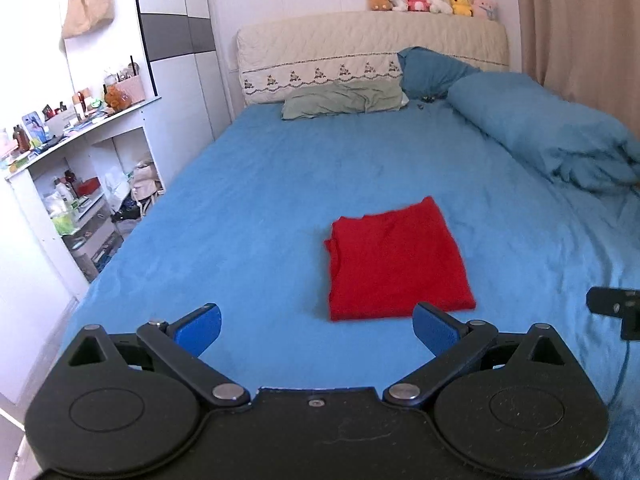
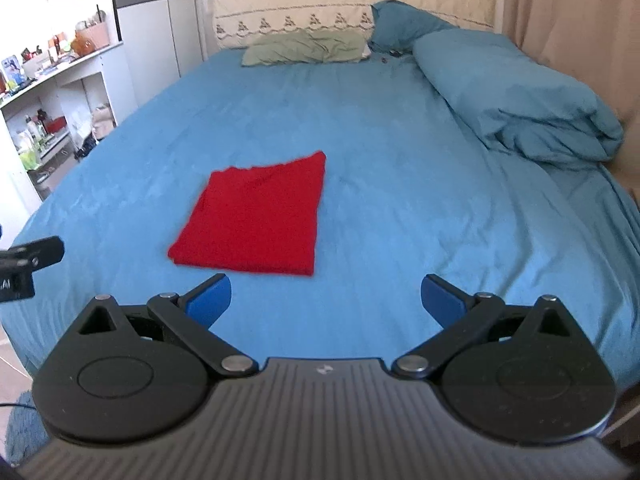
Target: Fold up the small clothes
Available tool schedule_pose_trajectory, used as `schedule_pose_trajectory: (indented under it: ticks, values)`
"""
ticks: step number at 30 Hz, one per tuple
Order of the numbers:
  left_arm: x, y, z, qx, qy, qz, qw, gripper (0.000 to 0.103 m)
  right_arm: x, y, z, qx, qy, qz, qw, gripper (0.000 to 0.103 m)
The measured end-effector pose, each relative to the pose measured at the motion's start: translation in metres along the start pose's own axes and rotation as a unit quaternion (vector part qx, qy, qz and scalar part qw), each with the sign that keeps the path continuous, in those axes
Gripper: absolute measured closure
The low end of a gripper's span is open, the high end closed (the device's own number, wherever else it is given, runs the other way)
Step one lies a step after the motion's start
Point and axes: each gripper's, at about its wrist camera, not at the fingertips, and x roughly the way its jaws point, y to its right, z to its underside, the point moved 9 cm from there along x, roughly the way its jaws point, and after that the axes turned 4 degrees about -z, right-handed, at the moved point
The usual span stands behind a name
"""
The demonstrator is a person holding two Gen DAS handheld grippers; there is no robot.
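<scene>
A red garment [image 1: 396, 262] lies folded into a flat rectangle on the blue bed sheet [image 1: 256, 208]. It also shows in the right wrist view [image 2: 256, 220]. My left gripper [image 1: 316, 330] is open and empty, held above the bed just short of the garment's near edge. My right gripper [image 2: 326, 300] is open and empty, held near the bed's front, to the right of the garment's near edge. Neither gripper touches the cloth.
A rolled blue duvet [image 1: 548, 128] lies along the bed's right side. A green pillow [image 1: 344, 100] and a blue pillow [image 1: 428, 70] lie at the headboard, with plush toys [image 1: 432, 0] above. Cluttered white shelves [image 1: 72, 184] stand left of the bed.
</scene>
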Motion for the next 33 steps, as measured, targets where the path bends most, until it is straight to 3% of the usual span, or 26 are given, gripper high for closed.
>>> schedule_pose_trajectory:
  ticks: [9,33]
  values:
    - [-0.013,-0.005,0.023,-0.01,-0.007,0.009,0.9999,0.0,-0.016,-0.005,0.025,-0.003,-0.009,0.015,1.0,0.0]
    - [-0.03,-0.01,0.023,-0.028,0.01,0.006,0.9996,0.0,-0.027,-0.014,0.027,-0.005,-0.003,0.019,1.0,0.0]
